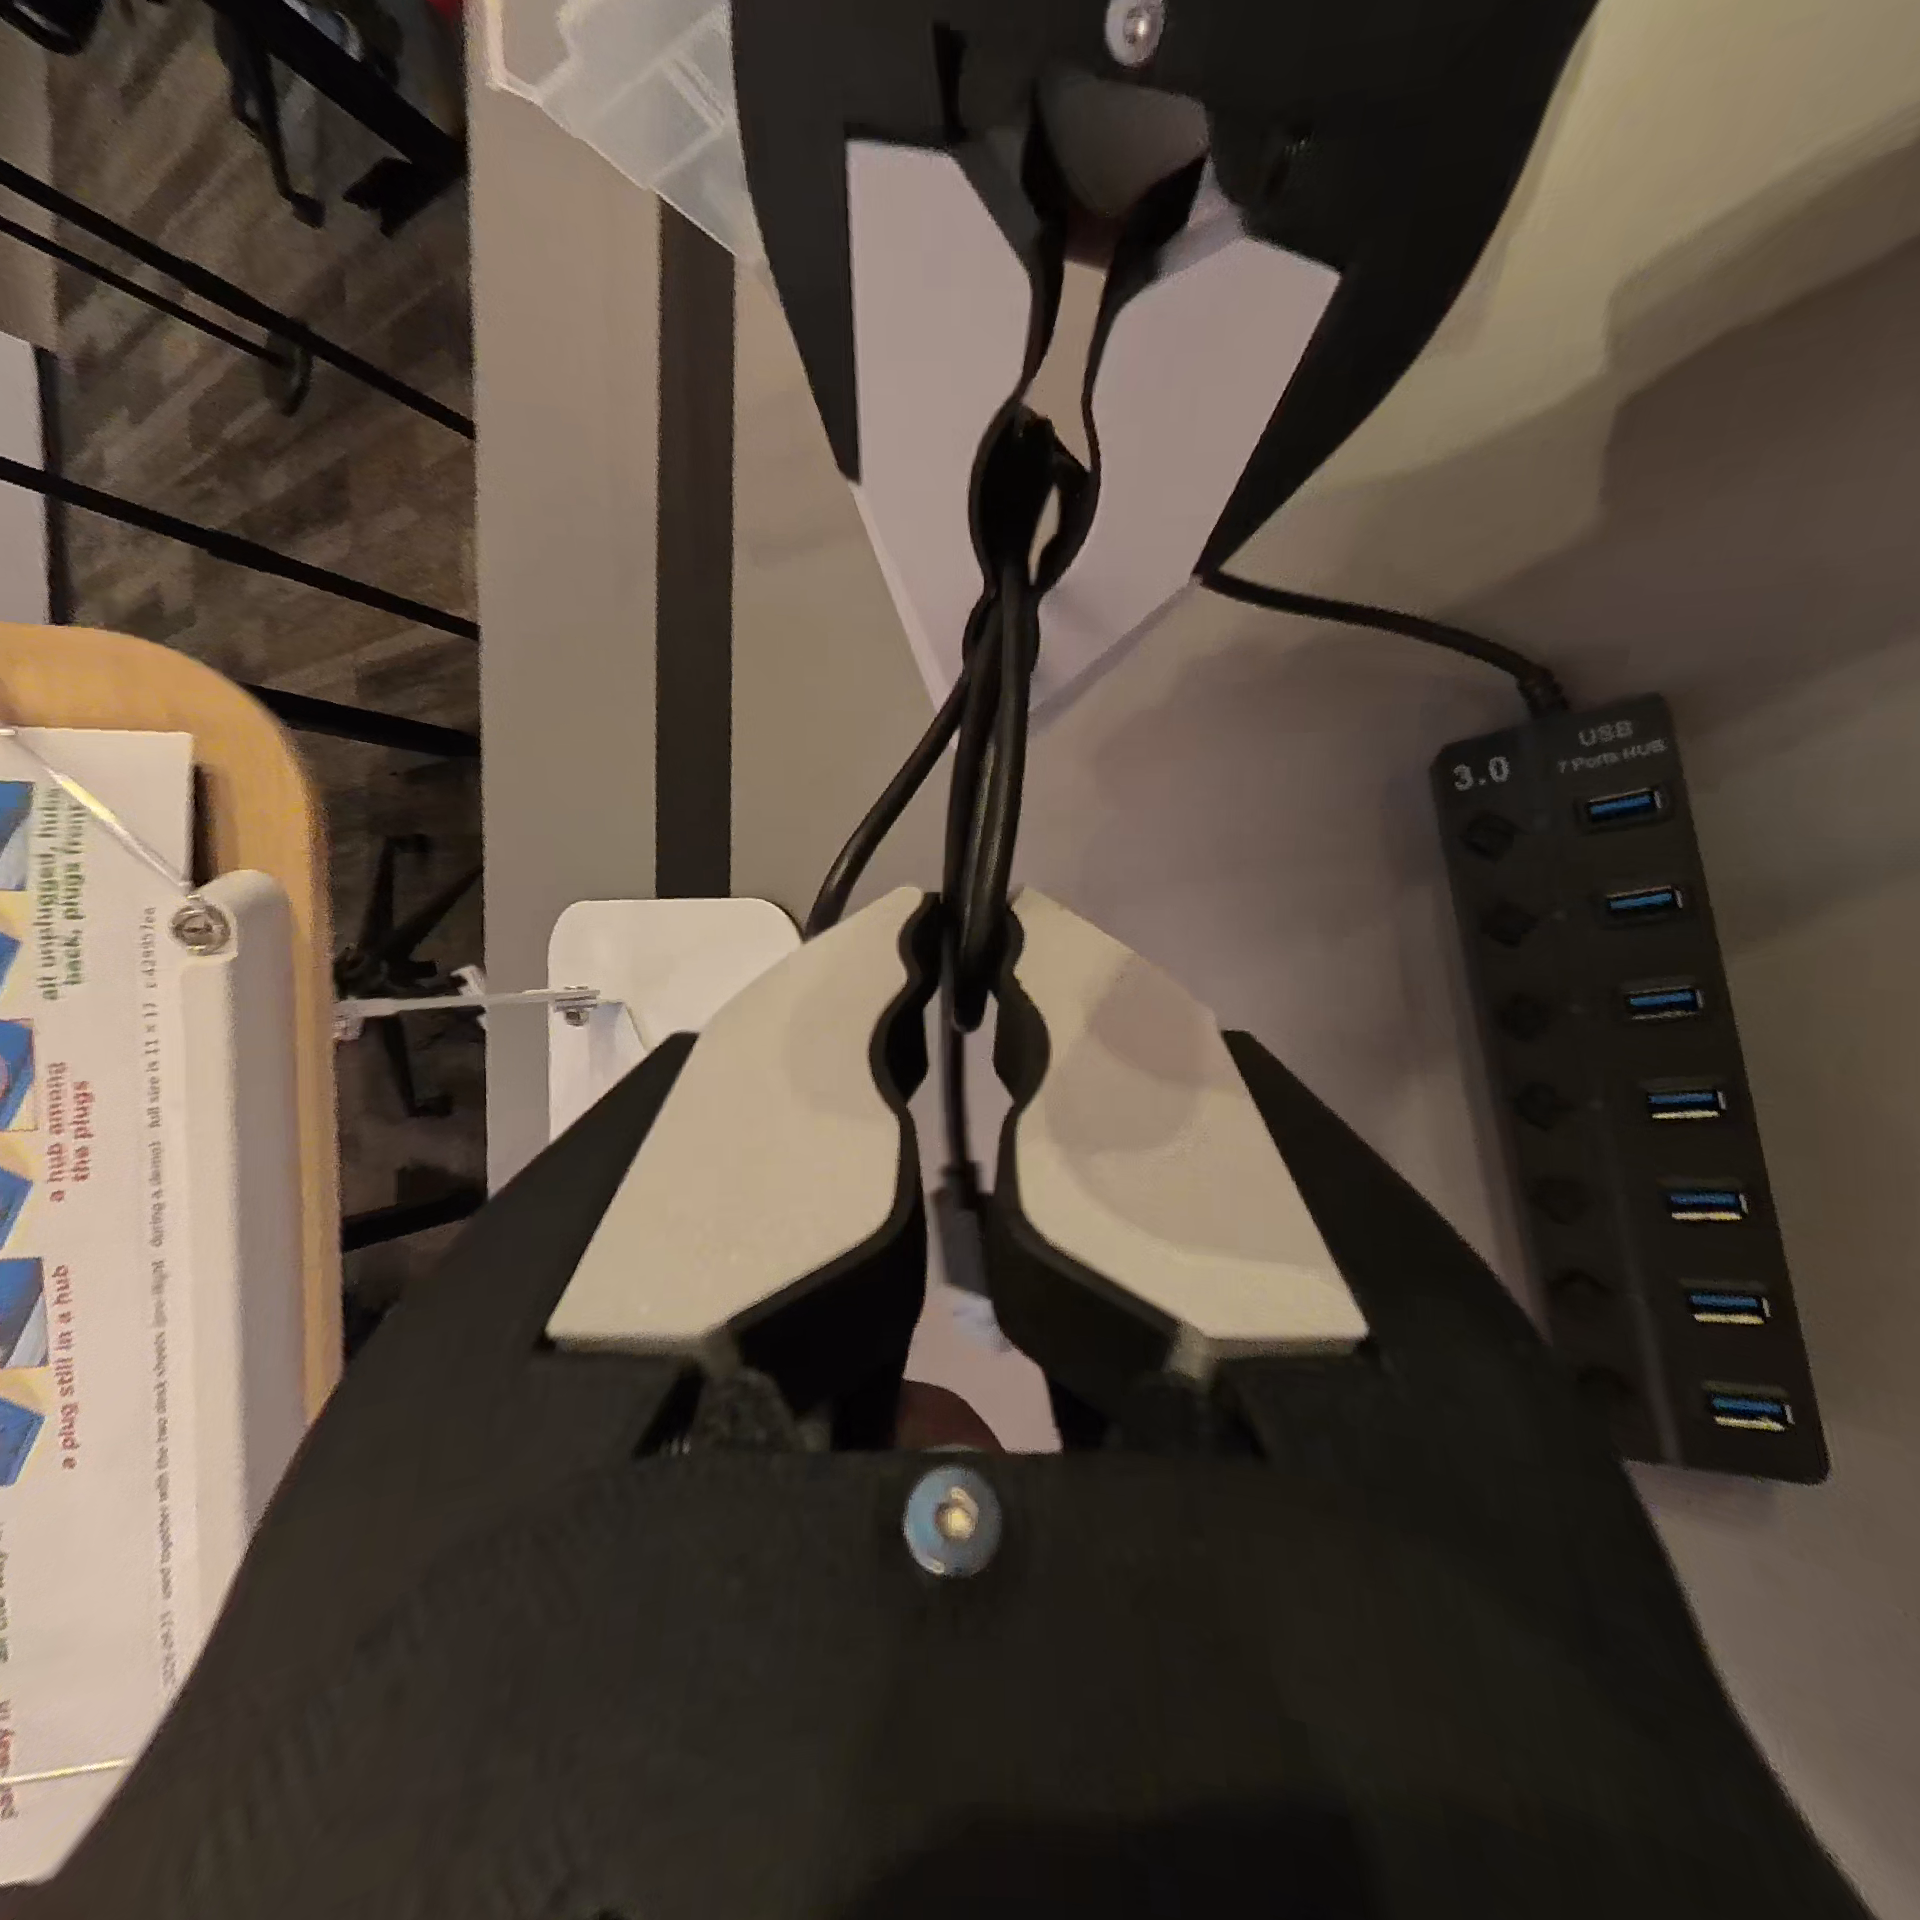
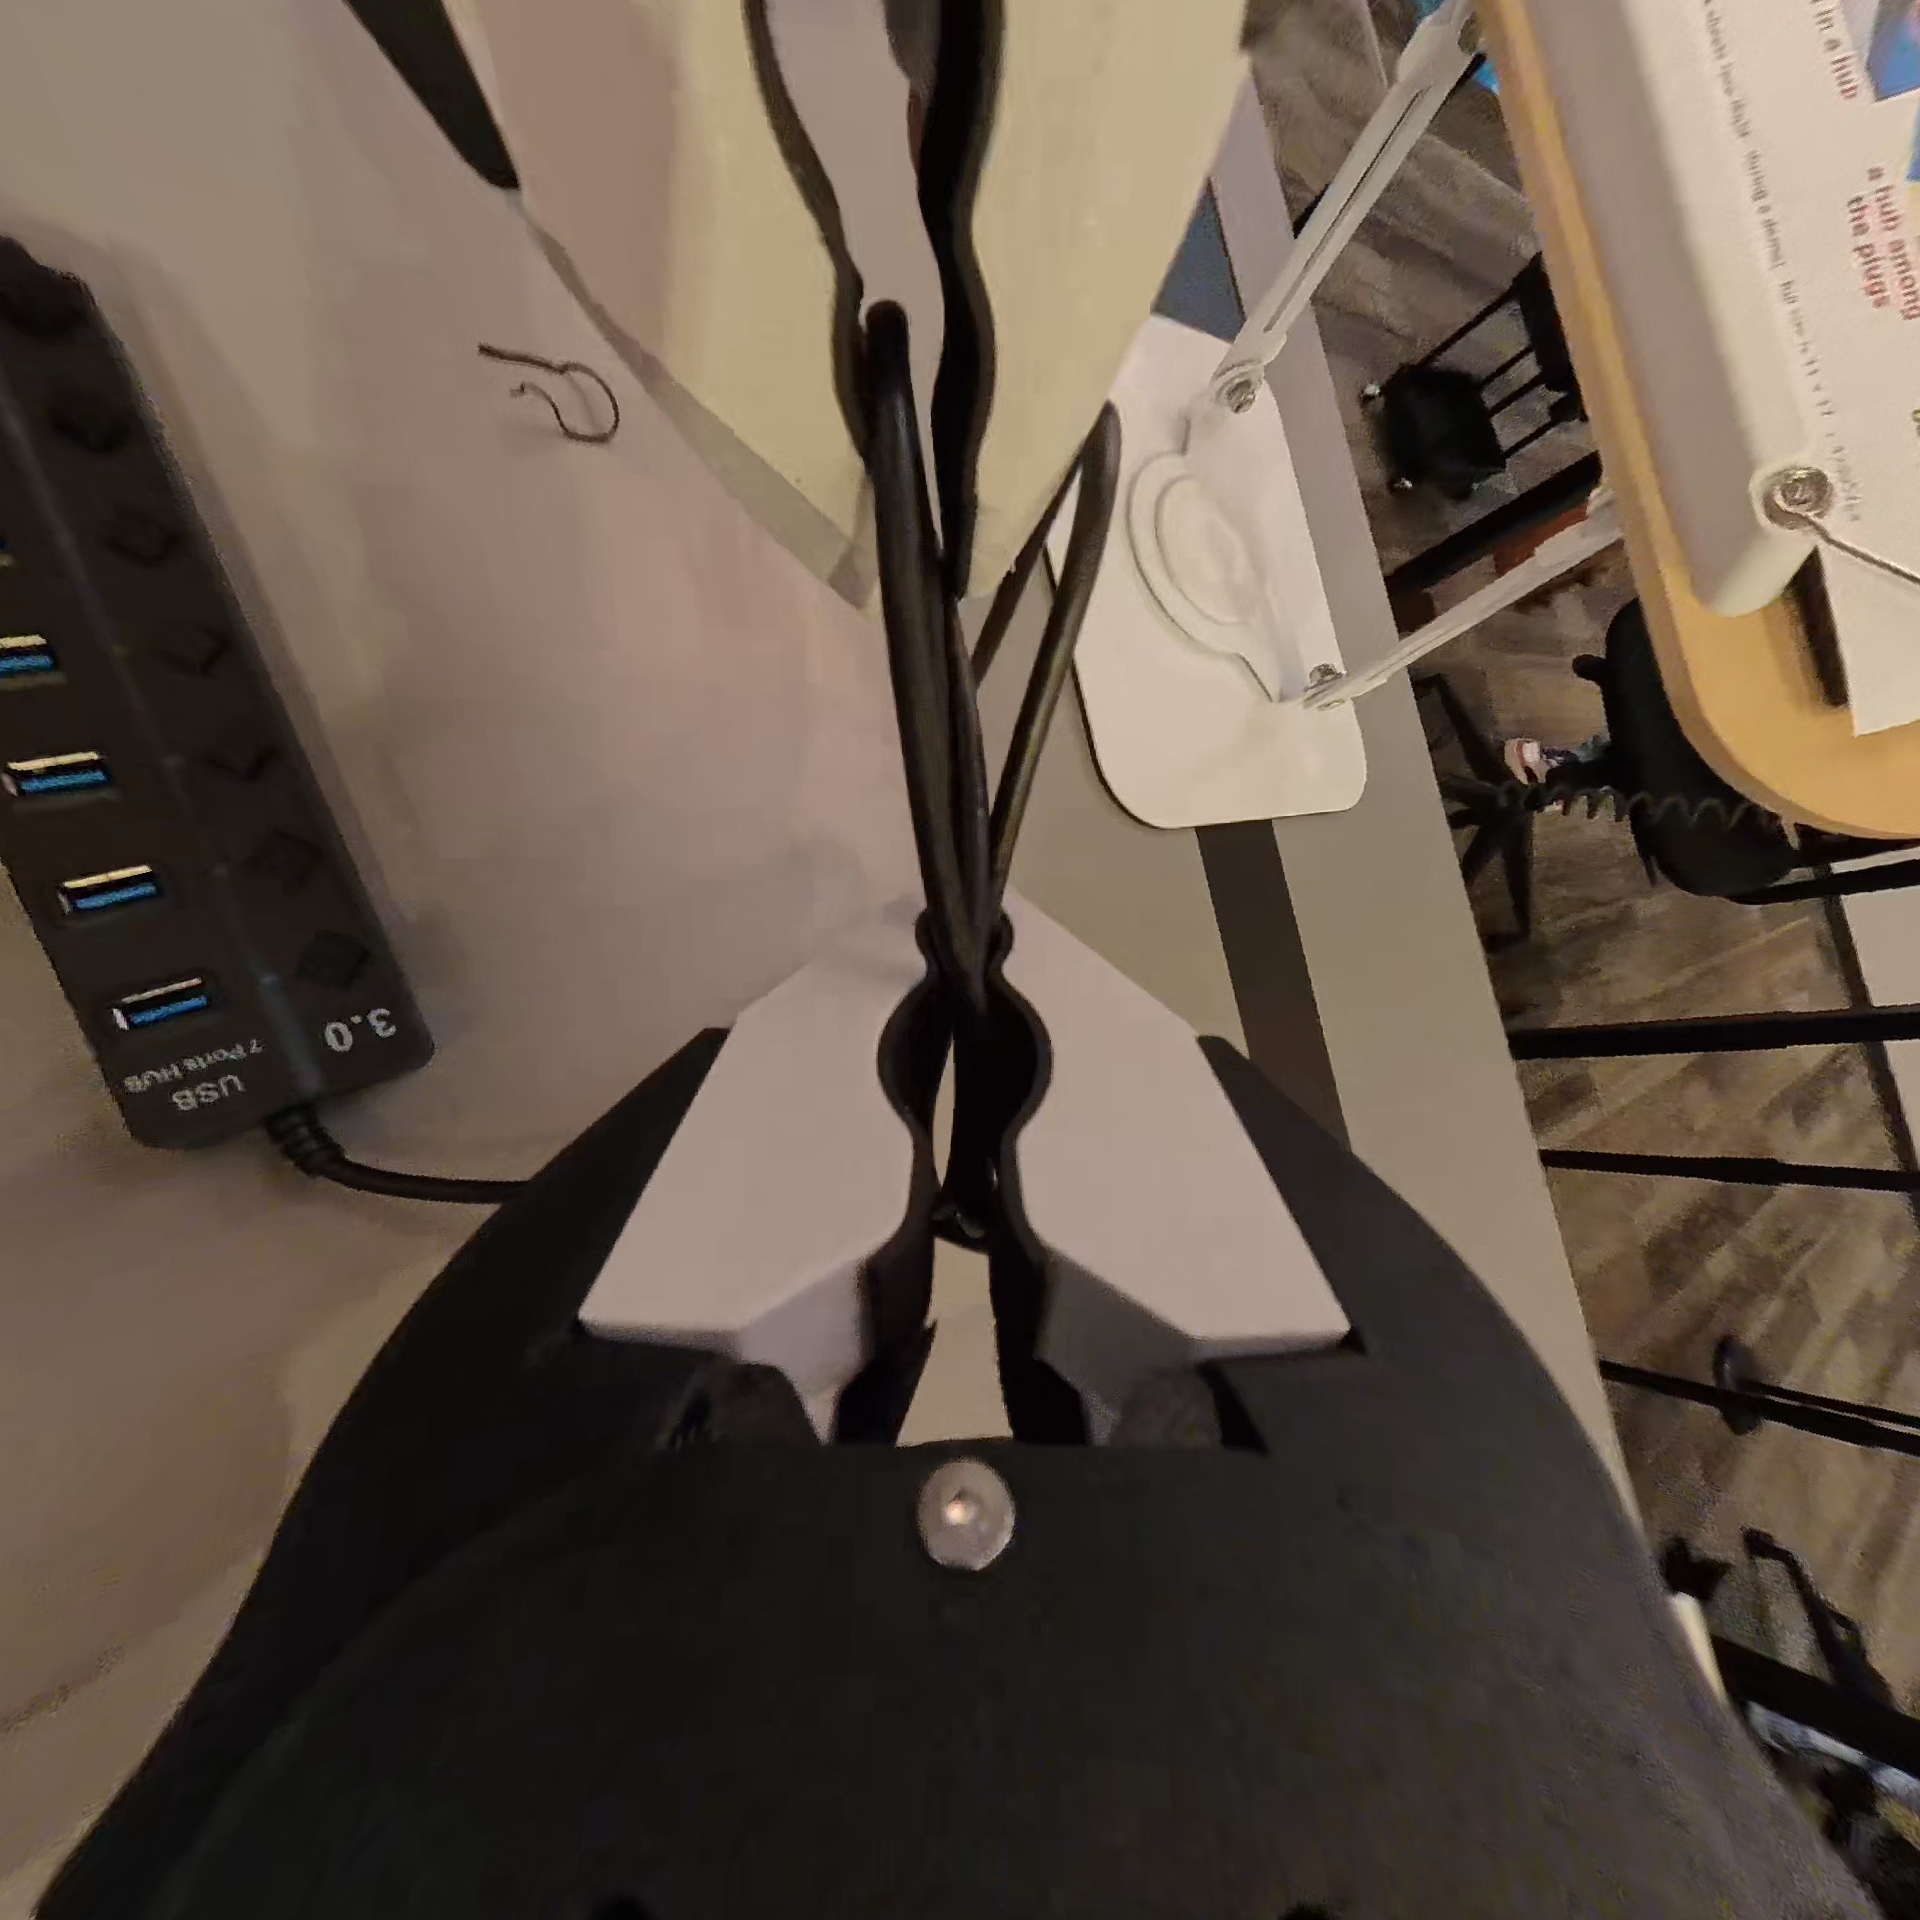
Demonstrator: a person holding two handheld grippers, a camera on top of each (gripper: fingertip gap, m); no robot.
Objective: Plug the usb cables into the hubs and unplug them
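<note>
A black bundled usb cable point(image 1: 992, 727) stretches between my two grippers, held above the white table. My left gripper point(image 1: 961, 925) is shut on one end of the bundle; a small plug point(image 1: 961, 1236) hangs between its fingers. My right gripper point(image 2: 961, 945) is shut on the other end of the same cable point(image 2: 935, 623). Each gripper faces the other and shows at the top of the other's view. A black multi-port usb hub point(image 1: 1631, 1091) with blue ports lies on the table to the left gripper's right. In the right wrist view the hub point(image 2: 177, 831) is at the left. All visible ports are empty.
The hub's own cord point(image 1: 1382, 623) runs along the table. A white clamp base point(image 2: 1216, 644) sits at the table edge. A wooden board with a printed sheet point(image 1: 114, 1143) stands beyond the edge. A clear plastic box point(image 1: 634, 94) is at the far end. A thin thread loop point(image 2: 566, 400) lies on the table. My hands' fingertips stand some 5 centimetres from each other.
</note>
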